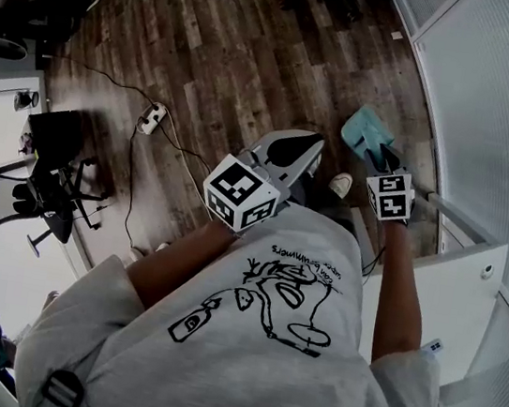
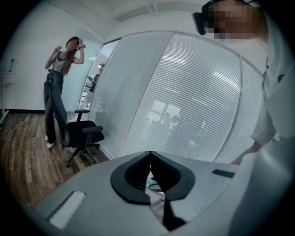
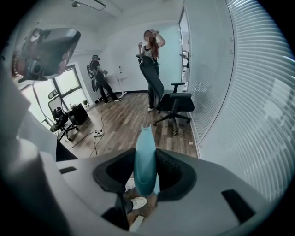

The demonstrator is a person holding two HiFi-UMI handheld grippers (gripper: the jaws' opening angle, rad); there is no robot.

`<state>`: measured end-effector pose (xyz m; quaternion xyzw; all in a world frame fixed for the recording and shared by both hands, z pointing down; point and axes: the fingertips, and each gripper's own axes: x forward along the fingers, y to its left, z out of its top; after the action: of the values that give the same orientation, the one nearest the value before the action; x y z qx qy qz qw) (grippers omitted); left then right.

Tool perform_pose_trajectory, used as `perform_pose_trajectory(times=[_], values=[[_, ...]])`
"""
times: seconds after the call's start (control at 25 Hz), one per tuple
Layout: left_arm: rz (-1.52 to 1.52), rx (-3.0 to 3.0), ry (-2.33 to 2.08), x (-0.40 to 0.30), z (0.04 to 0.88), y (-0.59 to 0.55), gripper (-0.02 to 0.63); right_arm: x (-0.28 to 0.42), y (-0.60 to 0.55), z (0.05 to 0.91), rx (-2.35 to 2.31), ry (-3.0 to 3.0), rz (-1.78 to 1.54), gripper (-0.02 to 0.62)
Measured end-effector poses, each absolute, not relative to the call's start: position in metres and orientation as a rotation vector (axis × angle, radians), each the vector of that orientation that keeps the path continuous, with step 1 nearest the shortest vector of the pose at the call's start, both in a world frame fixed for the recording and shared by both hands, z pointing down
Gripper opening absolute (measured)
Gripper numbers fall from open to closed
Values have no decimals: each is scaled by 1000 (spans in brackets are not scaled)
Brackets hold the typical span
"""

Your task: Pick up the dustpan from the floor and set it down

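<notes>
R gripper is clamped on the teal dustpan. Both pads press its sides, and the pan stands edge-on btwn the jaws, sticking out past the tips toward 12 o'clock. In head view the R gripper sits at approx 2 o'clock from frame centre w/ its marker cube behind it. There the dustpan pokes out at 11 o'clock from the jaws, over the wood floor and near the ribbed glass wall.

L gripper has its jaws together, tips meeting, nothing btwn them. In head view it sits just above centre, near the R gripper's 9 o'clock side and apart from the dustpan.

At 6 o'clock under the R jaws, a white shoe rests on the boards. In head view the shoe lies btwn the two grippers.

Further out in R gripper view:
- An office chair at 1 o'clock, next to the blinds.
- A person at 12 o'clock, standing just behind the chair w/ arms raised.
- A power strip w/ cable at 10 o'clock on the floor.

In head view a white cabinet stands at 4 o'clock.
</notes>
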<state>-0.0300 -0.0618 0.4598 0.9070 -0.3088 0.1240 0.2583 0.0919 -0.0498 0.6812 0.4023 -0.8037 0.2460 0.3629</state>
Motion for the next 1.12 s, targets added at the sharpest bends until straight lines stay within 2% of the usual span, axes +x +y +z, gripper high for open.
perform_pose_trajectory(times=[0.84,1.12], values=[[357,2454,-853,-39,457,-52,2,87,-41,753,932,-2009,653,130],[347,2465,-855,-37,456,-47,2,84,-3,766,903,-1987,705,130]])
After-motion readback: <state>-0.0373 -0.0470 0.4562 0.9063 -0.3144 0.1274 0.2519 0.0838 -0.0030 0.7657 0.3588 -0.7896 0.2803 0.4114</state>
